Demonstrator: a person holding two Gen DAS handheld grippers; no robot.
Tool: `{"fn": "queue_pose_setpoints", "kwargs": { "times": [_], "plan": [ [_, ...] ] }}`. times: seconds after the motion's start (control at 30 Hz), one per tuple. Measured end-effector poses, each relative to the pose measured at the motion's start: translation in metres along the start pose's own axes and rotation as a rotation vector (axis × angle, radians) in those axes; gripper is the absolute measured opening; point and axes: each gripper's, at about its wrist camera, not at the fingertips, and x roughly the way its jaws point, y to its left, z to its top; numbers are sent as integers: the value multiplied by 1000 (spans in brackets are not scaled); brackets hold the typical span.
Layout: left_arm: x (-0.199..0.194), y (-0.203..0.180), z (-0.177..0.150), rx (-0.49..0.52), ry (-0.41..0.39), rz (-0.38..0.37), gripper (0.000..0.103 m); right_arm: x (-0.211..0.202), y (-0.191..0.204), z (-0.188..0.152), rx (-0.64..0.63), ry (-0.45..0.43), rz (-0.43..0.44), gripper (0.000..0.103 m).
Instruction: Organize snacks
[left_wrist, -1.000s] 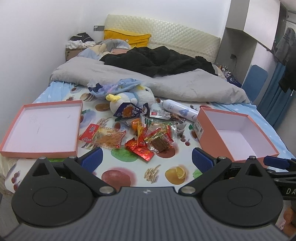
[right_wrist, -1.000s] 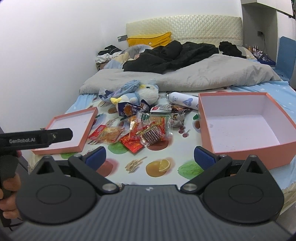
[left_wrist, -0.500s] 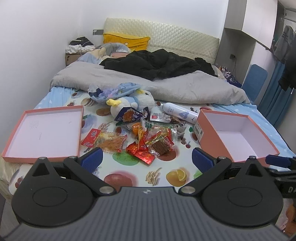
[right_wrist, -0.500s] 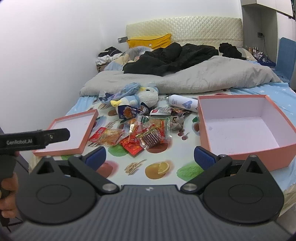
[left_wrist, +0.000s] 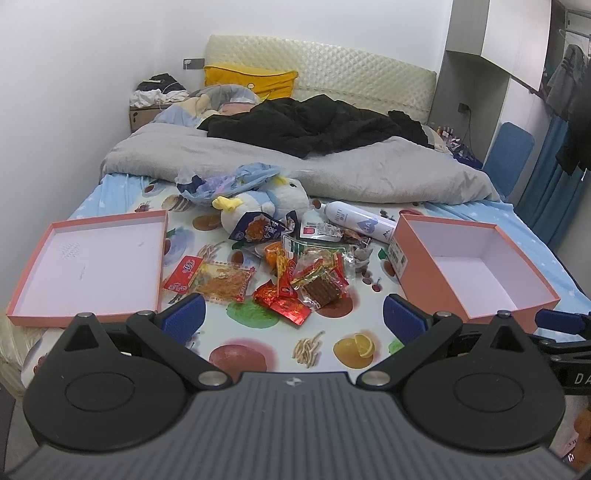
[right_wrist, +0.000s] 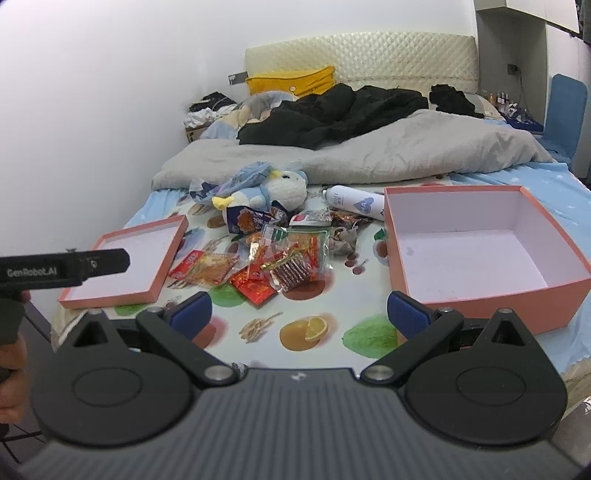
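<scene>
Since both pink containers show bare white floors, progress reads as nil: nothing sorted yet, whole pile left to move.

Left wrist view: left claw (left_wrist: 293, 319) wide open, holding nothing, hovering above the near edge of the bed (left_wrist: 258, 354), well short of the snacks (left_wrist: 291, 269). Snacks lie in a loose heap mid-bed, between the lid (left_wrist: 92, 254) on the left and the box (left_wrist: 469, 273) on the right. Lid = shallow, thin-walled card tray; box = deeper, stiff card, barcode sticker on its side. Wrappers mostly crinkly foil/clear film: red foil sachets, a clear pack w/ brown ridged sticks, a flat clear pouch w/ orange shreds. Expect slippery, springy, easy to pinch at a seam. Plush (left_wrist: 266, 201) soft, fuzzy; bottle (left_wrist: 354, 219) smooth white cylinder lying on its side, touching the heap's far edge. Sheet printed w/ fruit, so print could be mistaken for items.

Right wrist view: right claw (right_wrist: 301, 308) also fully spread, empty, near bed edge. Box close on its right, open side up, rigid square walls. Heap sits ahead-left, apart from both containers. Left unit's black body pokes in at far left.
</scene>
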Motion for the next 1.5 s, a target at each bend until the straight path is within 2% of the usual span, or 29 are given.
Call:
{"fn": "queue_pose_setpoints", "kwargs": {
  "times": [0.47, 0.53, 0.67, 0.8, 0.9, 1.2, 1.27, 1.37, 1.5],
  "plan": [
    [16, -1, -9, -2, 43, -16, 103, 1, -2, -6, 10, 0, 20, 103],
    [15, 0, -10, 3, 38, -34, 103, -1, 1, -8, 0, -4, 41, 99],
    [18, 8, -10, -16, 39, -28, 103, -3, 9, -15, -31, -17, 56, 99],
    [27, 15, -10, -37, 56, -15, 103, 3, 10, -17, -26, -18, 34, 99],
    [37, 18, -10, -51, 78, -18, 103, 10, 11, -18, -29, -8, 9, 99],
    [70, 26, -14, -58, 124, -3, 103, 37, 19, -12, -70, -18, 21, 100],
    [82, 31, -15, -50, 138, -25, 103, 47, 18, -10, -58, -20, 6, 100],
    [98, 34, -17, -24, 140, 2, 103, 66, 16, -6, -35, 10, -2, 100],
    [126, 39, -15, -13, 172, -6, 103, 93, 10, -2, 17, 66, 20, 100]
  ]
}}
